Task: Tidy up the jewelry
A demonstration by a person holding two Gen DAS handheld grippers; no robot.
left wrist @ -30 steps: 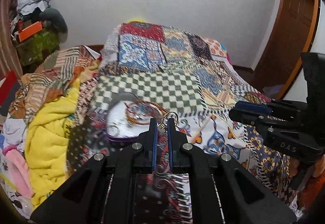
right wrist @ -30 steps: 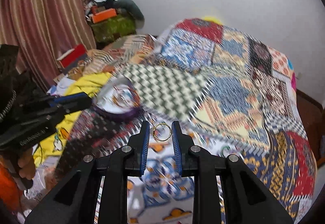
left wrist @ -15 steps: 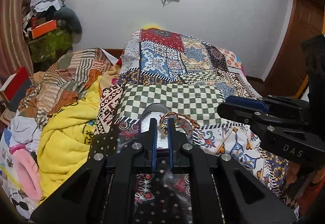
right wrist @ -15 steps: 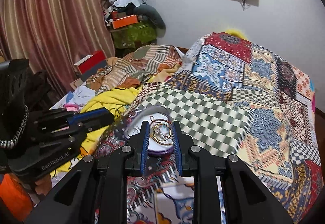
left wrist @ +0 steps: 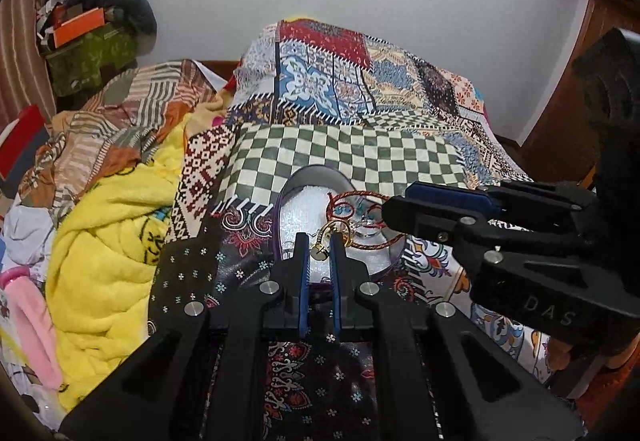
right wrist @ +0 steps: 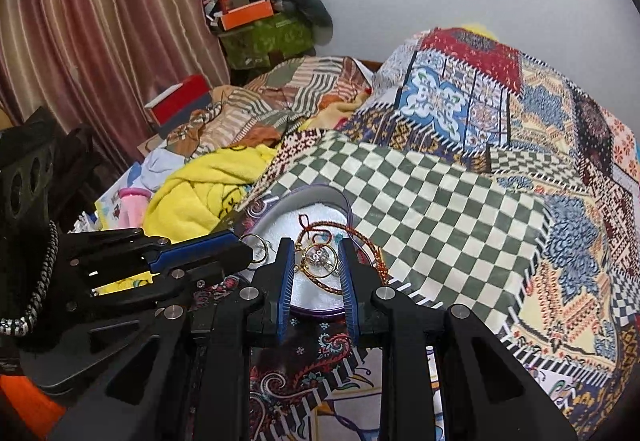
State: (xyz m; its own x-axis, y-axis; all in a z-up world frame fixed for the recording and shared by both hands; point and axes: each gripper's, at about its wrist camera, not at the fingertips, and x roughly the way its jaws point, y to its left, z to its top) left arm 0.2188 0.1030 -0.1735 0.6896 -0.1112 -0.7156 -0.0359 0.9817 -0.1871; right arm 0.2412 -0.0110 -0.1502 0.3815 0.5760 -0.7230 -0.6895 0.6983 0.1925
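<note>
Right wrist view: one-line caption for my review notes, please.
Right gripper holds a gold hoop earring over the white-lined jewelry dish on the patchwork bedspread, left gripper alongside.

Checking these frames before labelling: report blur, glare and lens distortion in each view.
Left wrist view: sharp, strong fisheye bending at the edges, dark corners; sheen on the jewelry box lining. Right wrist view: same curvature, curtain evenly lit, no motion blur; gold earring crisp between the fingers.
</note>
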